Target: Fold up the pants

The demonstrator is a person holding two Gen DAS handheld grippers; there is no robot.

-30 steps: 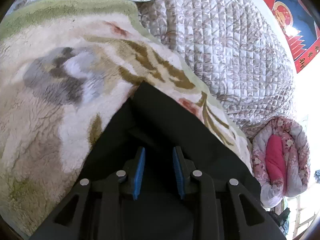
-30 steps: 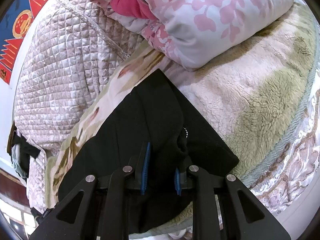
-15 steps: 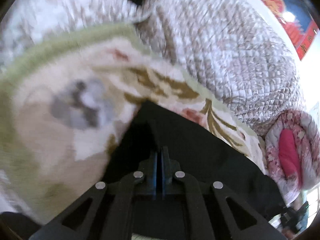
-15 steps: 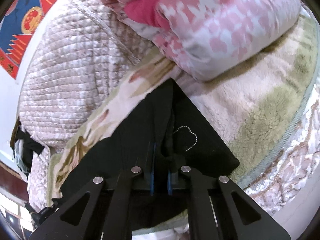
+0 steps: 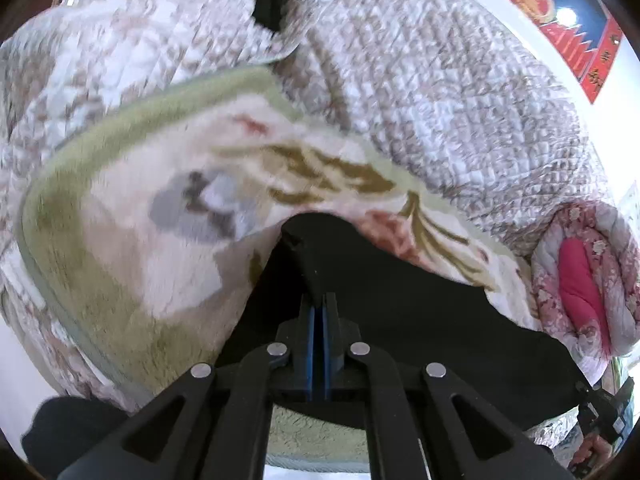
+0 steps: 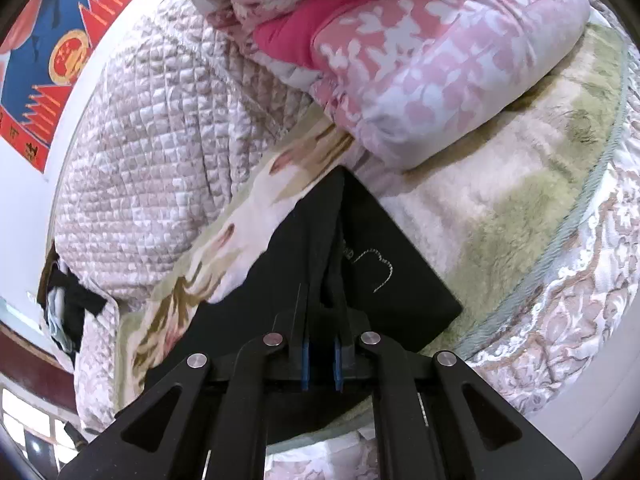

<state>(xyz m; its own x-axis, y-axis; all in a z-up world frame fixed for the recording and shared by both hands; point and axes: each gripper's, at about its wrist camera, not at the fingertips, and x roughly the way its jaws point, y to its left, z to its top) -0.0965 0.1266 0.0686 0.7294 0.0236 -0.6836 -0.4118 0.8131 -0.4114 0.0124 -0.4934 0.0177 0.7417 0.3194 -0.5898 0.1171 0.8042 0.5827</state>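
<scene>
Black pants (image 5: 400, 312) lie across a fleecy floral blanket (image 5: 140, 240) on a bed. My left gripper (image 5: 319, 306) is shut on a raised ridge of the pants' cloth, its blue pads pressed together around the fabric. In the right wrist view the pants (image 6: 316, 248) show a pocket with white stitching (image 6: 376, 268). My right gripper (image 6: 320, 316) is shut on a bunched fold of the cloth, which rises in a peak between the fingers. The other gripper and a hand (image 5: 596, 440) show at the left view's lower right edge.
A quilted beige coverlet (image 5: 440, 100) is heaped behind the blanket. A rolled pink floral duvet with a red lining (image 6: 420, 48) lies close by the pants on the right. A red and blue poster (image 6: 52, 60) hangs on the wall. The bed's edge (image 6: 560, 340) runs at lower right.
Both grippers have closed on the black cloth and risen, pulling it up into ridges. The left one also rolled and drew back, so more of the blanket shows.
</scene>
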